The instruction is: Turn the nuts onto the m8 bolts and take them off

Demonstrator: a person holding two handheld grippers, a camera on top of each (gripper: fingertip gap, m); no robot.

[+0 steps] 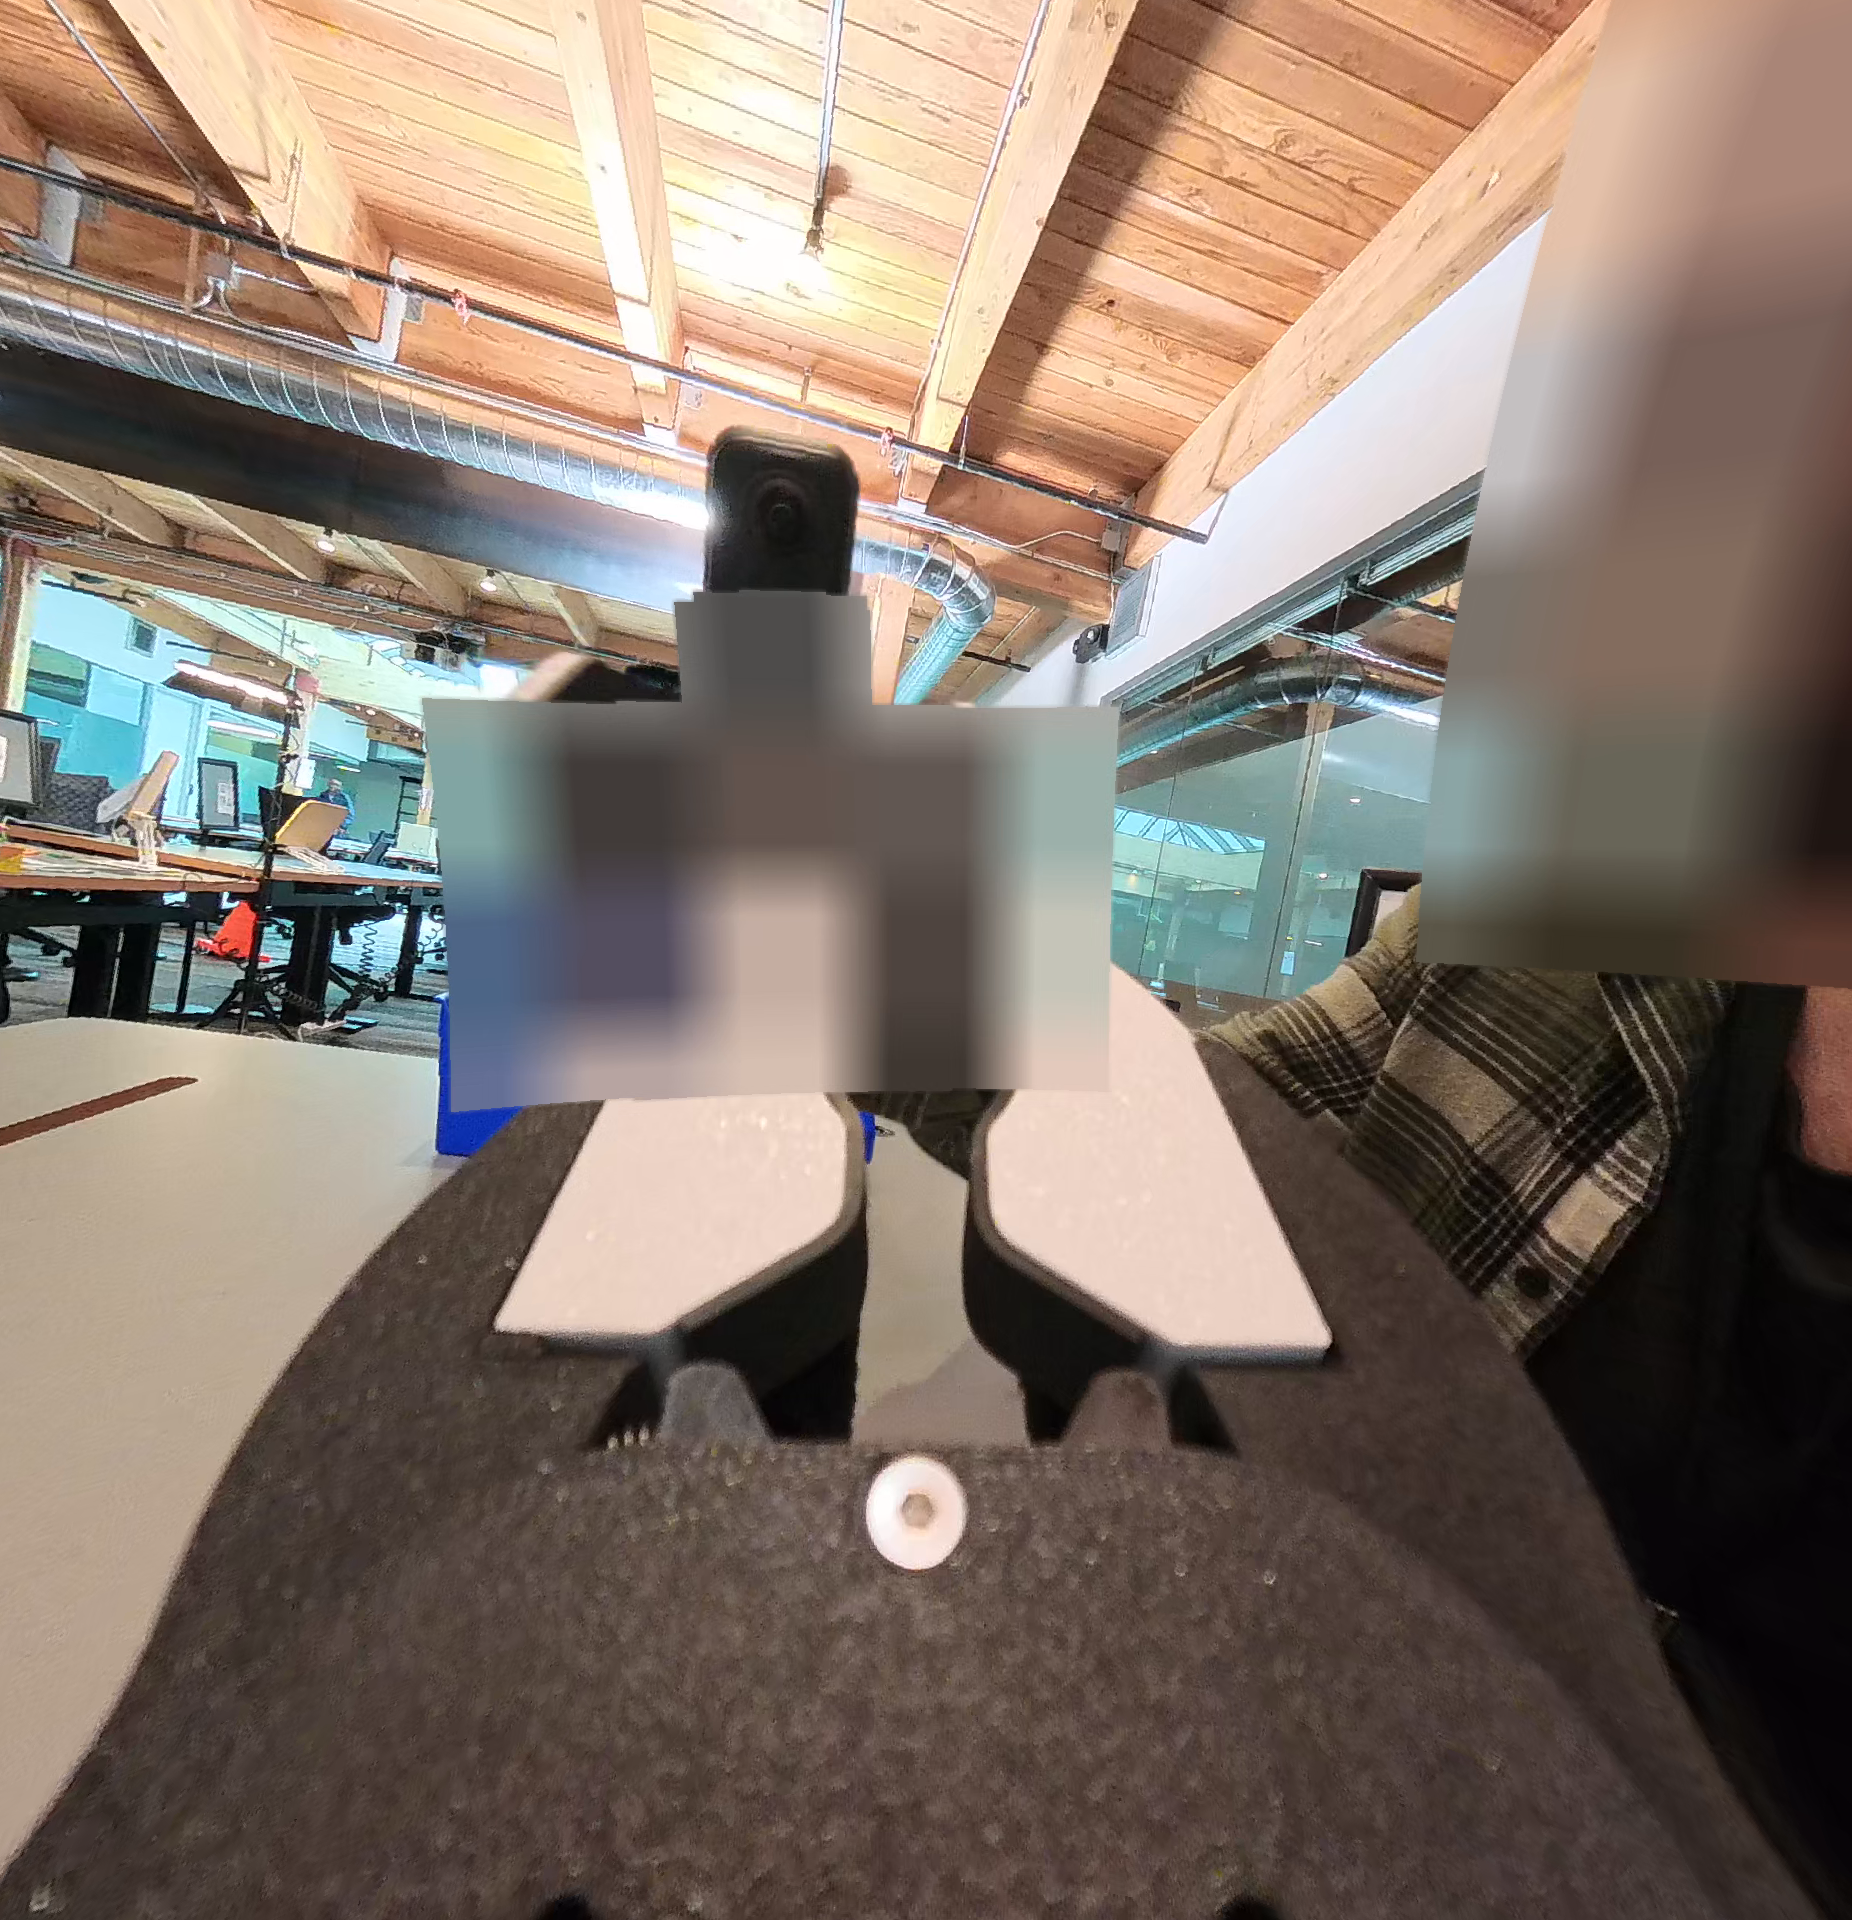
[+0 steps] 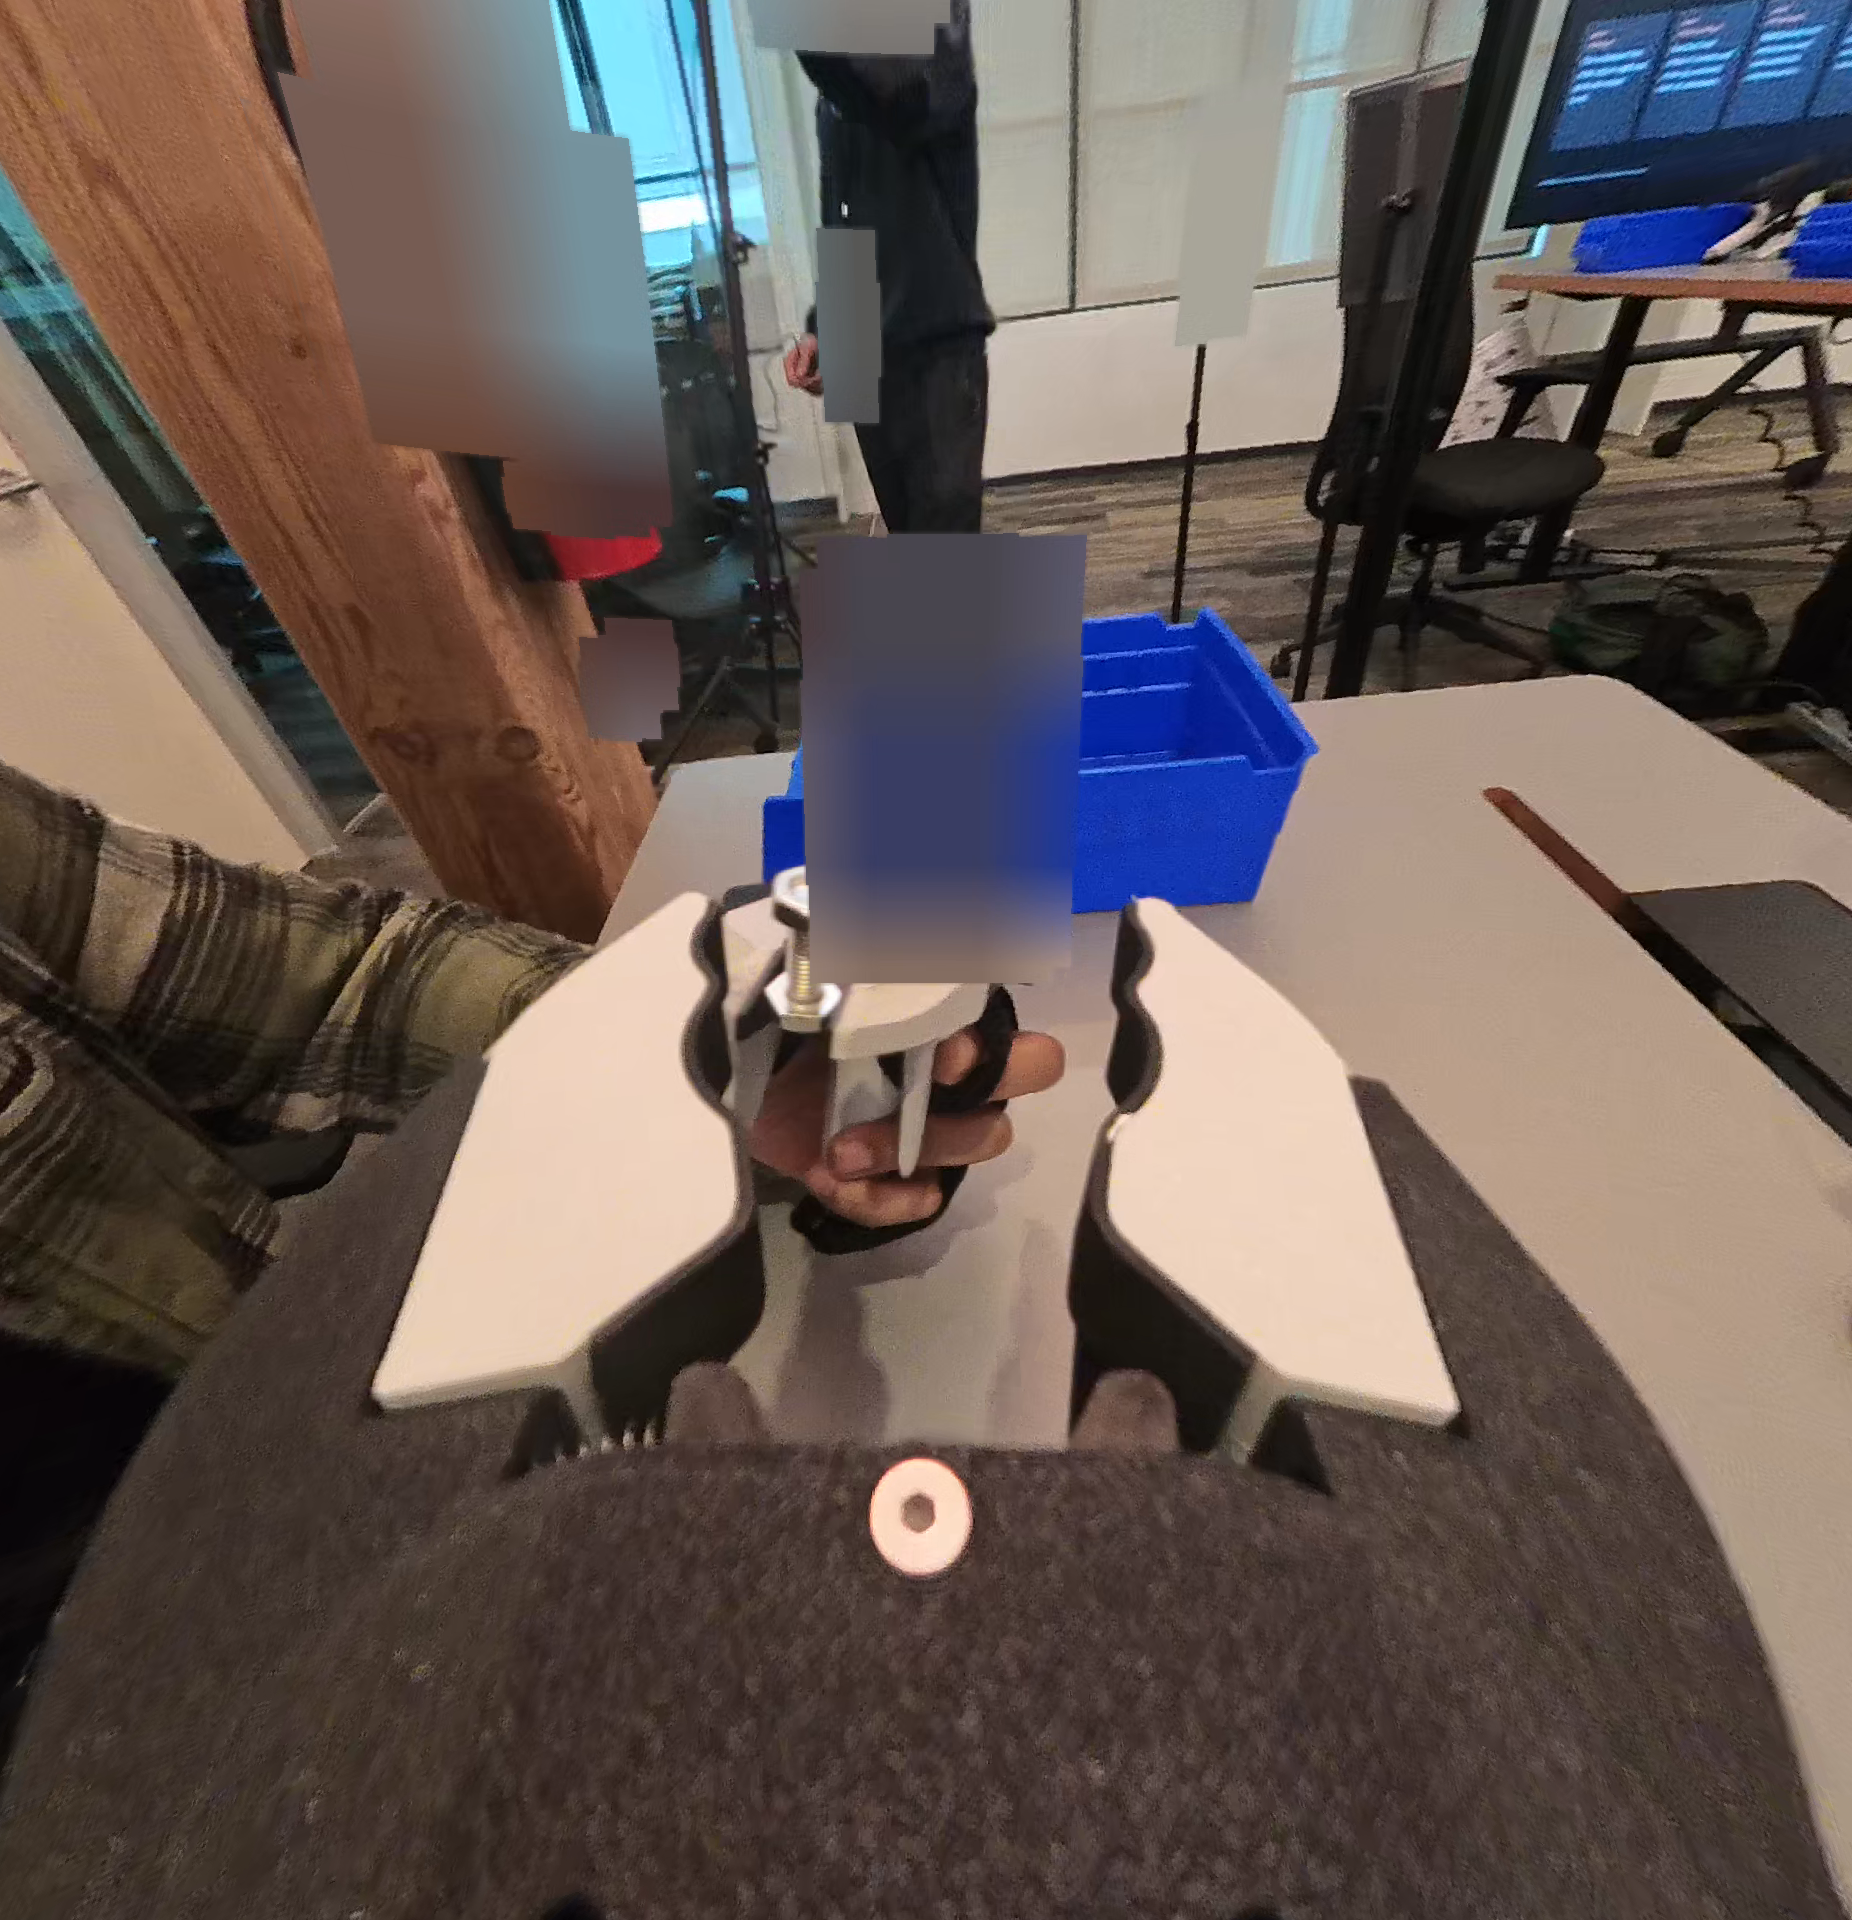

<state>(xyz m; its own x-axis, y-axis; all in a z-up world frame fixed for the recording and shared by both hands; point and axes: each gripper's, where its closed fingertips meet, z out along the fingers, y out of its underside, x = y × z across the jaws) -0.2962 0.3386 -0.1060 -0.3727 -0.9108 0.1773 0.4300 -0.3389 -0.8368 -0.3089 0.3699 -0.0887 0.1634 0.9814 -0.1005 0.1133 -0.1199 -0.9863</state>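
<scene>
Right tongs point(image 2: 917, 966): wide open, nothing between the pads, both fingers apart and pointing at the other gripper.
Left tongs point(image 2: 808, 1013): clamped on the bolt point(image 2: 797, 951) as far as I can tell. Only the right wrist view shows it, since its own view has the fingertips hidden.
Where the bolt is: held upright off the table point(image 2: 1473, 831), at about 11 o'clock from the middle of the open jaws and right by the 9 o'clock finger point(image 2: 693, 997).
Hardware: top nut point(image 2: 790, 891) sits at the 12 o'clock end of the thread, and the lower hex point(image 2: 802, 1003) sits at the 6 o'clock end where the left tongs bite. Can't tell which one is the bolt's head.
Risk 1: the bolt is way off-centre in the gap, so closing now could have one finger shove it sideways before the other arrives.
Risk 2: a sideways shove could tilt the bolt in the left grip, or make it spin along with the nut.
Risk 3: a nut backed right off could drop and roll on the table instead of landing in the blue bin point(image 2: 1182, 821) at 1 o'clock.
Risk 4: going back on crooked probably means cross-threading.
</scene>
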